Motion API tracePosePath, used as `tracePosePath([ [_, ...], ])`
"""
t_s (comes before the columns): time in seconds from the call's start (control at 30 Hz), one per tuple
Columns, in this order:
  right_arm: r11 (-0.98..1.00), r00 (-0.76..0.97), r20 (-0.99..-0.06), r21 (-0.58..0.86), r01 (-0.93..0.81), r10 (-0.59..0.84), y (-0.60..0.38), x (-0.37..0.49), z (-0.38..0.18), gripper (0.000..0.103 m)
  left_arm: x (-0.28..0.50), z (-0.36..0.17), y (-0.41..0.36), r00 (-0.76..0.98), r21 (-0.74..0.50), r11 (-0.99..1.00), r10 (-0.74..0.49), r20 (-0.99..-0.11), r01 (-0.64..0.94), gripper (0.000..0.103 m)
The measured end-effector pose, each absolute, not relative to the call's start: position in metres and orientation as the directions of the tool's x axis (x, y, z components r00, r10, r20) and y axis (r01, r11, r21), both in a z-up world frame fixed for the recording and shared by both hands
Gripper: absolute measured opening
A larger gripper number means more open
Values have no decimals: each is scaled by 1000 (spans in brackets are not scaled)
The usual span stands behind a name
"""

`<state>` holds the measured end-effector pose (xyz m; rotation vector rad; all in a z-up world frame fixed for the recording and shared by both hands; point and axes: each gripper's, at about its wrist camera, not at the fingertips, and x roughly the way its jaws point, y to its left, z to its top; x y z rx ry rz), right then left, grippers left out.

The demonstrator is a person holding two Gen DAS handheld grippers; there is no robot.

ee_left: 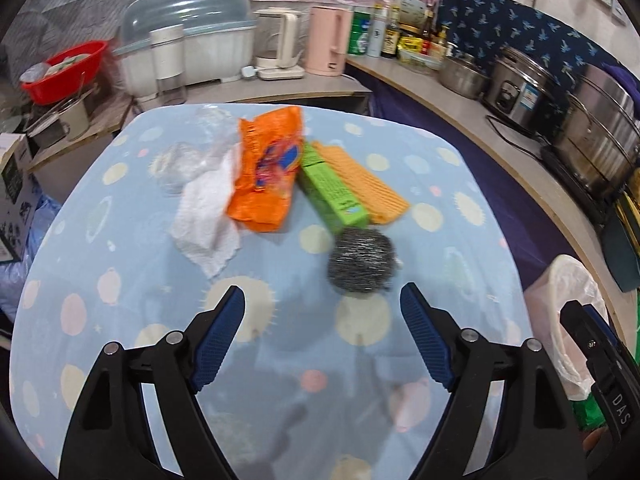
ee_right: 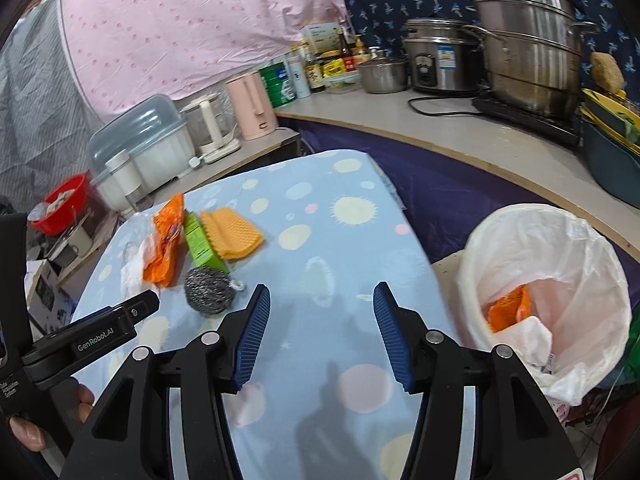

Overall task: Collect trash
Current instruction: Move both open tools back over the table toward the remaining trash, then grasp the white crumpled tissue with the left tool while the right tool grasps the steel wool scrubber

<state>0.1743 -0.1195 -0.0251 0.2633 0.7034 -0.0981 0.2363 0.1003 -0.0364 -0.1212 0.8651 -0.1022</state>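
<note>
Left wrist view: both grippers, left (ee_left: 322, 300) and right (ee_right: 320, 300), gape empty; the left should straddle the steel scourer (ee_left: 362, 260) squarely before squeezing.

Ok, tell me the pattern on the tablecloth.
The tablecloth is light blue with pastel planets, suns and dots; it shows best in the left wrist view.

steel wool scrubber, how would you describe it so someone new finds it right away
Start at the table under the light blue spotted cloth. A row of items lies across its middle; the steel wool scrubber sits nearest the open left gripper, just below the green box. It is the only round, grey, metallic tangle there.
</note>
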Motion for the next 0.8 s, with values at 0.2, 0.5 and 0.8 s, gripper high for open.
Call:
tracePosePath([
  [0.2,972,743,-669,196,133,33,-89,192,-34,53,242,-45,137,645,-153,988,-104,-757,-20,81],
  [0.5,982,718,-694,173,82,62,-50,216,-47,63,257,-55,185,643,-177,979,-72,-763,-100,87],
  [0.8,985,687,-721,168,51,87,-19,246,-65,69,274,-70,222,628,-205,967,-68,-775,-149,88],
])
